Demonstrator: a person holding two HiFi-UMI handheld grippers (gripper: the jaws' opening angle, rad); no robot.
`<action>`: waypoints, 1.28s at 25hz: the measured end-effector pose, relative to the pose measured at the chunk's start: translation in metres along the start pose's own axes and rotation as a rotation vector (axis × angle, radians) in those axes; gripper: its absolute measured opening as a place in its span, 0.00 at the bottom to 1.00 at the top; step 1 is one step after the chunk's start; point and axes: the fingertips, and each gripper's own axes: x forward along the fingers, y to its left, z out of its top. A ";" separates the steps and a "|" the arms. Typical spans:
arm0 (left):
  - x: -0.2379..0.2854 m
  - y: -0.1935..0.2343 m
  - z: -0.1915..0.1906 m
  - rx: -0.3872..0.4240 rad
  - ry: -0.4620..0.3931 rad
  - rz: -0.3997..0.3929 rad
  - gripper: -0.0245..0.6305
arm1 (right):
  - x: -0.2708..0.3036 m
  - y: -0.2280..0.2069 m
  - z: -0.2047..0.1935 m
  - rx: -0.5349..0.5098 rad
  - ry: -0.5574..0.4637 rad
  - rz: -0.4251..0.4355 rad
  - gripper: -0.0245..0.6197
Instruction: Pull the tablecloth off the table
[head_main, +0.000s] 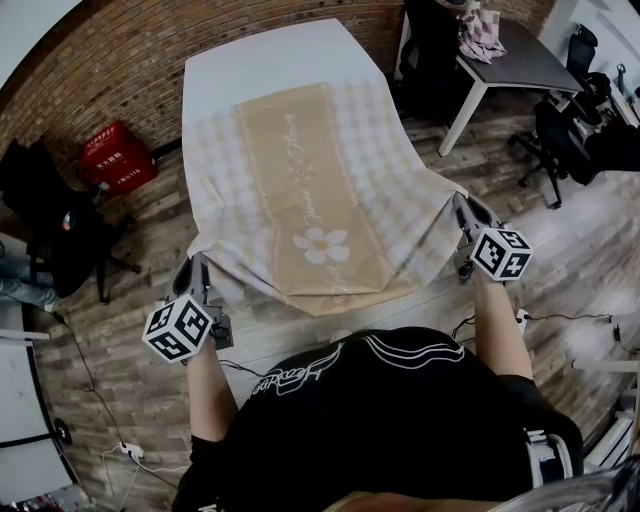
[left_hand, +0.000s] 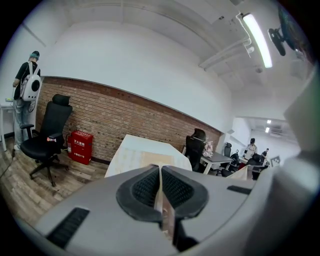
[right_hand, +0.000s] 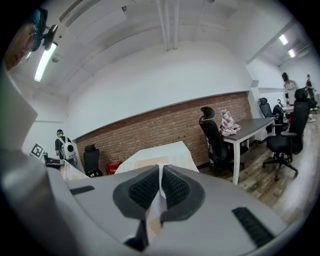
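- tablecloth (head_main: 310, 190) covers most of the table (head_main: 260, 60); the table's far end lies bare, and the cloth's near edge hangs past the near end.
- my left gripper (head_main: 199, 265) and right gripper (head_main: 463, 205) each pinch a near corner, jaws closed on cloth.
- most of the pull remains, i judge.
- floor off the table's near end looks open; chair (head_main: 50, 235) left of the table, desk (head_main: 520, 60) right.
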 end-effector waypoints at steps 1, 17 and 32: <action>-0.002 -0.003 -0.001 -0.002 -0.002 0.005 0.05 | -0.002 -0.002 -0.001 0.003 0.004 0.004 0.04; -0.041 -0.065 -0.042 -0.014 0.017 0.085 0.05 | -0.040 -0.036 -0.020 0.012 0.072 0.099 0.04; -0.068 -0.121 -0.070 0.007 0.022 0.086 0.05 | -0.091 -0.055 -0.039 -0.001 0.057 0.126 0.03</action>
